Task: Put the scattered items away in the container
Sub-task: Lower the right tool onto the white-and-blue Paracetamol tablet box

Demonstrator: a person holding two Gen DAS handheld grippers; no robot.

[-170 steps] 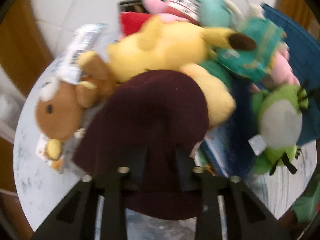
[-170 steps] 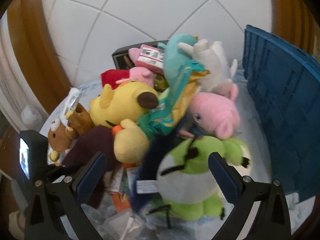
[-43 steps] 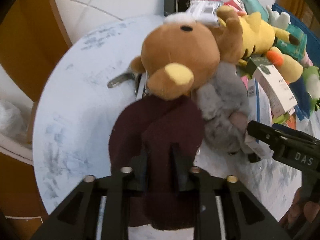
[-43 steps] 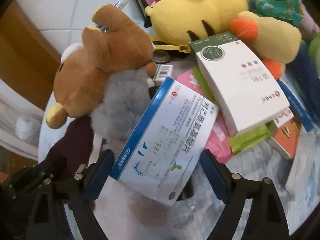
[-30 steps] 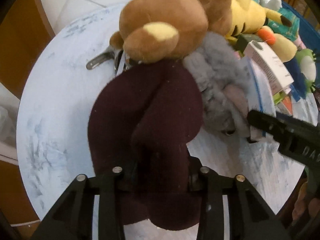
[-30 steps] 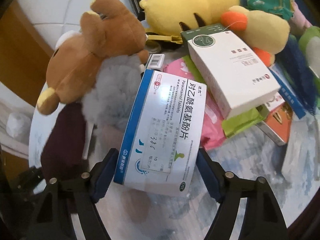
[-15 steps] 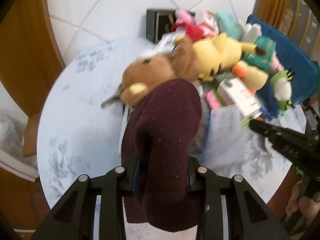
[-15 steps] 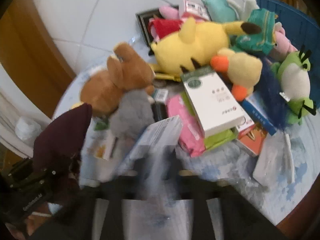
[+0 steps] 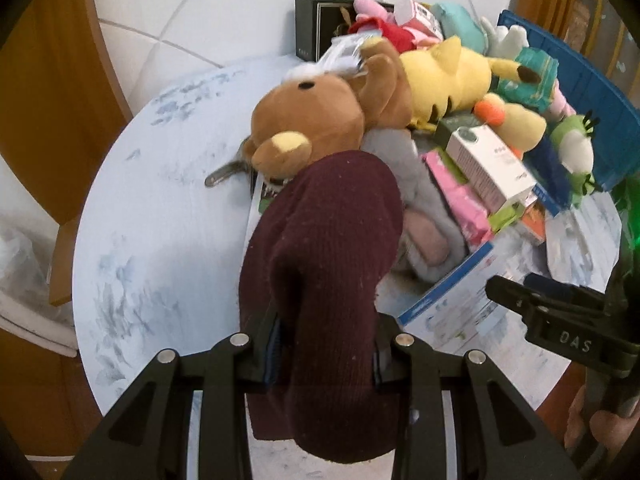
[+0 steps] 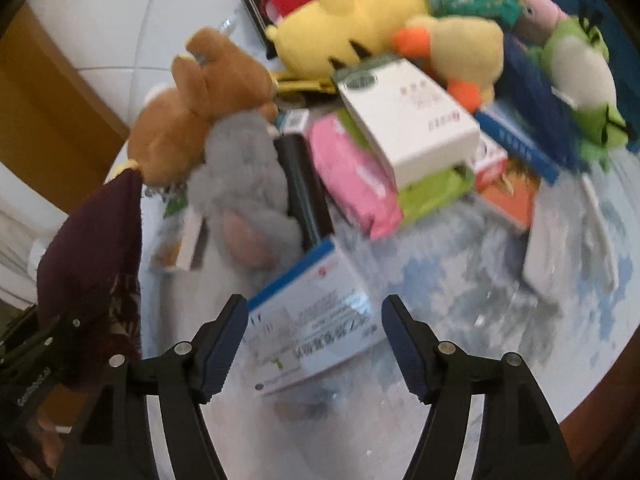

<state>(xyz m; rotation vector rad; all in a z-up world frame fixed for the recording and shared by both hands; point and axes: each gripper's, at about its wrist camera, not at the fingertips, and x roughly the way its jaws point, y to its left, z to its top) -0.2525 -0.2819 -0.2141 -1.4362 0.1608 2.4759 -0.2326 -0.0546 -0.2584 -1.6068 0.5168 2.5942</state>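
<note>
Your left gripper is clamped on the maroon knit hat, lifted over the round table. Your right gripper stands apart astride the blue-and-white medicine box, touching neither side. Beyond lie the brown bear, grey plush and blue crate

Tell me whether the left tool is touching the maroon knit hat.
Touching: in the left wrist view the left tool is shut on the maroon knit hat.
</note>
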